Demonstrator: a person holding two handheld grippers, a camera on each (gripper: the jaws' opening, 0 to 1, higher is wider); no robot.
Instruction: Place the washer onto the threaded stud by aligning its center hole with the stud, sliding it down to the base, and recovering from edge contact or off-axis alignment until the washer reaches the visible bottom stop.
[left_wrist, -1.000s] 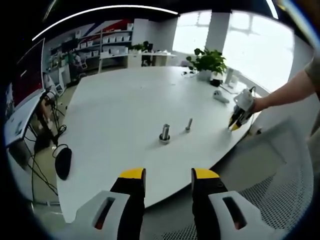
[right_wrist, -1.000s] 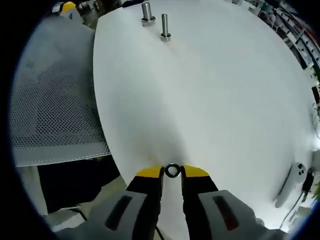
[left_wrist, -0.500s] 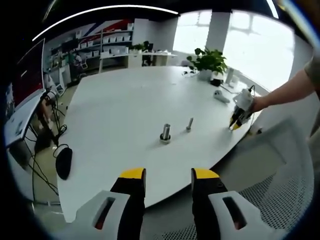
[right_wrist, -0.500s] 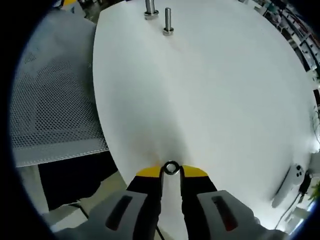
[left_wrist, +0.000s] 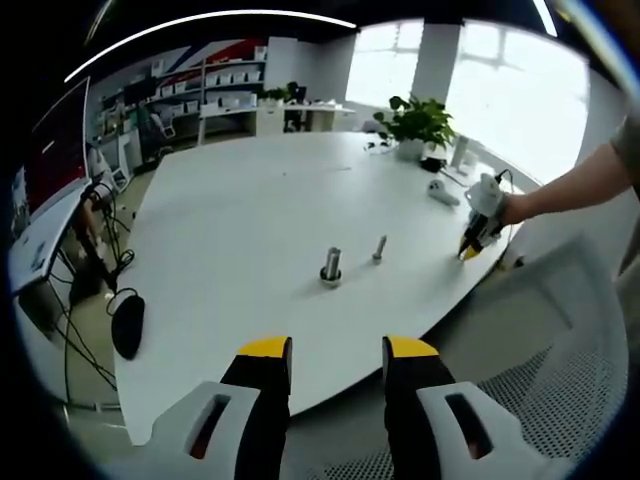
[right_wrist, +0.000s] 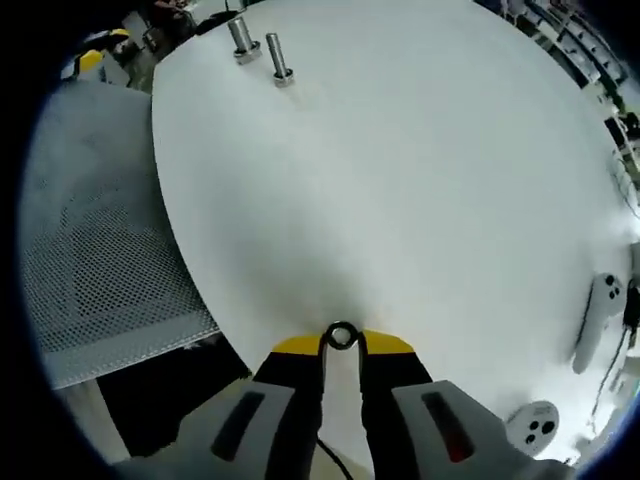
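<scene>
A small dark metal washer (right_wrist: 342, 336) sits pinched between the yellow tips of my right gripper (right_wrist: 342, 342), just over the white table (right_wrist: 420, 180) near its edge. Two upright threaded studs stand far off: a thicker one (right_wrist: 241, 38) and a thinner one (right_wrist: 279, 60). In the left gripper view the thick stud (left_wrist: 330, 266) and the thin stud (left_wrist: 379, 249) stand mid-table. My left gripper (left_wrist: 337, 348) hangs open off the near table edge. The right gripper (left_wrist: 473, 240), held by a person's hand, is at the table's right edge.
A white controller (right_wrist: 597, 320) lies on the table to the right, with a round white device (right_wrist: 537, 425) near it. A mesh chair (right_wrist: 90, 270) stands beside the table edge. A potted plant (left_wrist: 415, 125) is at the far side, a dark stool (left_wrist: 126, 322) on the floor left.
The right gripper view has swung, so the studs now sit further left and the controller shows more fully. The washer stays pinched in the jaws. The left gripper view is unchanged.
</scene>
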